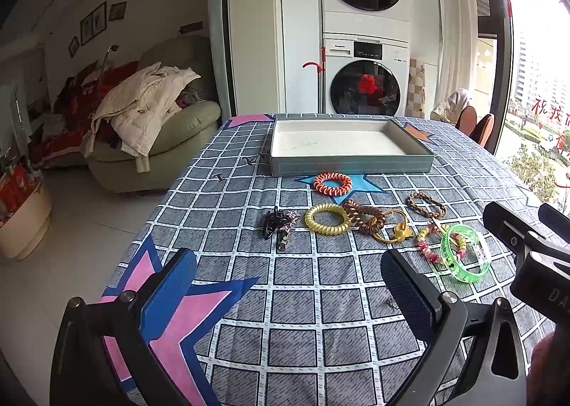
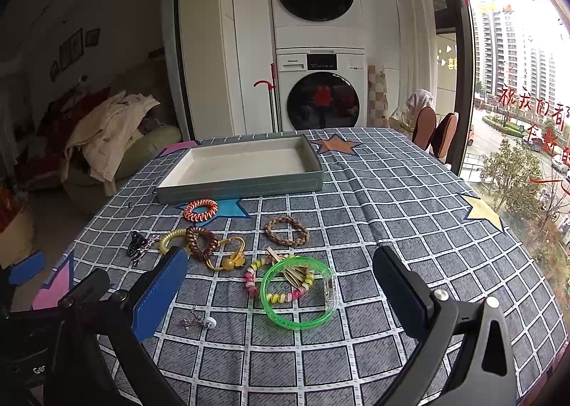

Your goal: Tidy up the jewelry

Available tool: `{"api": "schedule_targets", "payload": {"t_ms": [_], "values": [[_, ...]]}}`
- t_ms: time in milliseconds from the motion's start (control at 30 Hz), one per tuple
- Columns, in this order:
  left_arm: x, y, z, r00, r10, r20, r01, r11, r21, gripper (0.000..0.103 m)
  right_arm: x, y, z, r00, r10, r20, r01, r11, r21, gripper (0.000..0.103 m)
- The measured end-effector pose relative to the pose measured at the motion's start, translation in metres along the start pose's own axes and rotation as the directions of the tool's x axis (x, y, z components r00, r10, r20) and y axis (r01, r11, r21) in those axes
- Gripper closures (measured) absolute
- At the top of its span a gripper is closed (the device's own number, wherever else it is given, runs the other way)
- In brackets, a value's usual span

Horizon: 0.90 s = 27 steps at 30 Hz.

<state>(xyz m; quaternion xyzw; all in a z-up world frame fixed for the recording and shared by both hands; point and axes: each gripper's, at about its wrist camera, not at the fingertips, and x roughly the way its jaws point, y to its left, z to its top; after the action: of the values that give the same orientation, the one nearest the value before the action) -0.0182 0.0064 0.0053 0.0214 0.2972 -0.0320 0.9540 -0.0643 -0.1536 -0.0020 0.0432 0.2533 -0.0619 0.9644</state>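
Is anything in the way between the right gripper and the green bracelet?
No. The right gripper is open, with only bare tablecloth before the green bracelet. But a beaded bracelet and a clip lie tangled through the green bracelet, so they might lift along.

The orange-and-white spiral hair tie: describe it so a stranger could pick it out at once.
Start at the shallow grey tray with a white lining on the checked tablecloth. Just in front of its near wall, on a blue star print, lies the orange-and-white striped spiral hair tie. It lies alone, nearest the tray, unlike the yellow spiral tie and the brown spiral tie, which overlap.
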Motion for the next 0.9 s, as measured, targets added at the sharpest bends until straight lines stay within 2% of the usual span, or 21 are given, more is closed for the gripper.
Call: {"api": "schedule_targets", "payload": {"t_ms": [900], "values": [[-0.0001,-0.0015,-0.0013,1.000,0.000,-0.002,0.000,1.000,-0.001,0.000,-0.0006,-0.0009,0.0006,1.000,0.007,-0.003,-0.007,1.000,0.011,0.000]]}}
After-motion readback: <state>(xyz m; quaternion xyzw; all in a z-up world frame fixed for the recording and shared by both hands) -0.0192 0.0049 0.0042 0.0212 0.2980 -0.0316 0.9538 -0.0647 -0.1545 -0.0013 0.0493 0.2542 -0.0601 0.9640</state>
